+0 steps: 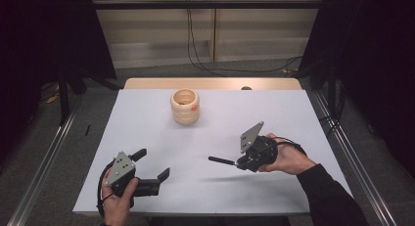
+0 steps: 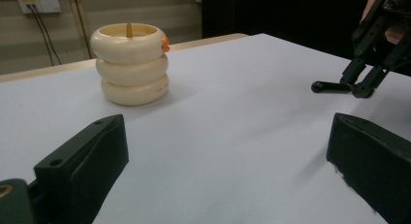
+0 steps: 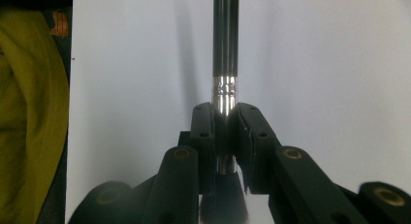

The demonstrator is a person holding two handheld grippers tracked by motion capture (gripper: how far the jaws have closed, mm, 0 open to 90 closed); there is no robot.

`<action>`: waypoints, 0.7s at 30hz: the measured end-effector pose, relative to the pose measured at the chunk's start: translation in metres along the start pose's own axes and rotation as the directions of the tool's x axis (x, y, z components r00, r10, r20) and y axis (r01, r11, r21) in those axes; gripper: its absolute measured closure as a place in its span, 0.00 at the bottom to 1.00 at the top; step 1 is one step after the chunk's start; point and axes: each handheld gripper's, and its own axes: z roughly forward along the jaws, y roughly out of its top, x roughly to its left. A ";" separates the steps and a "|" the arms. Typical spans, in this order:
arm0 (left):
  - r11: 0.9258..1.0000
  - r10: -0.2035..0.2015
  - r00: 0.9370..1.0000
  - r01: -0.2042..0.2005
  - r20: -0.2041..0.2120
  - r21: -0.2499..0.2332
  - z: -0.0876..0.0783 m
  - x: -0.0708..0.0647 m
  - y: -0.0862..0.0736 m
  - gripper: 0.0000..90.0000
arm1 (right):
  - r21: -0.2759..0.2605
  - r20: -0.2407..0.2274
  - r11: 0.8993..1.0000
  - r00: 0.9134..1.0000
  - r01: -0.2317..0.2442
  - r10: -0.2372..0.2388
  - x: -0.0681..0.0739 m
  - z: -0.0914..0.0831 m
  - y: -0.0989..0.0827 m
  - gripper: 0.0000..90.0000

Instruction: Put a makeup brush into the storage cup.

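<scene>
Clamping a slim black rod with a shiny metal collar, the right gripper sits low over the white table on the person's right side, jaws pinched tight on the chrome part, the dark shaft sticking out level toward the table's middle. In the left gripper view the same rod juts from the far gripper, its rounded tip hanging just above the sheet. The left gripper is down at the near left corner, held in the left hand; its jaws stand wide apart with only bare table between them, gripping nothing. Toward the far edge, roughly centre, stands a cream stack of three rings on a peg, a small orange spot on the top ring's side; from the left gripper view the peg tip shows inside the top ring. Stack and both grippers are well apart. Grey floor and cables lie beyond the table.
</scene>
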 end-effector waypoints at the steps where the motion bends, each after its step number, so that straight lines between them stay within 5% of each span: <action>1: 1.000 -0.002 1.000 0.002 -0.003 -0.006 0.000 0.000 0.002 0.02 | -0.002 -0.003 1.000 1.000 -0.001 0.001 0.000 0.000 0.000 0.87; 8: 1.000 -0.017 0.999 0.018 0.051 -0.012 0.005 -0.005 0.010 0.01 | -0.003 -0.014 1.000 1.000 -0.003 0.003 0.001 -0.001 0.000 0.87; 21: 0.994 0.114 0.989 -0.113 0.098 -0.015 0.006 -0.016 0.028 0.04 | -0.016 -0.023 1.000 1.000 0.010 -0.010 -0.001 -0.001 0.002 0.87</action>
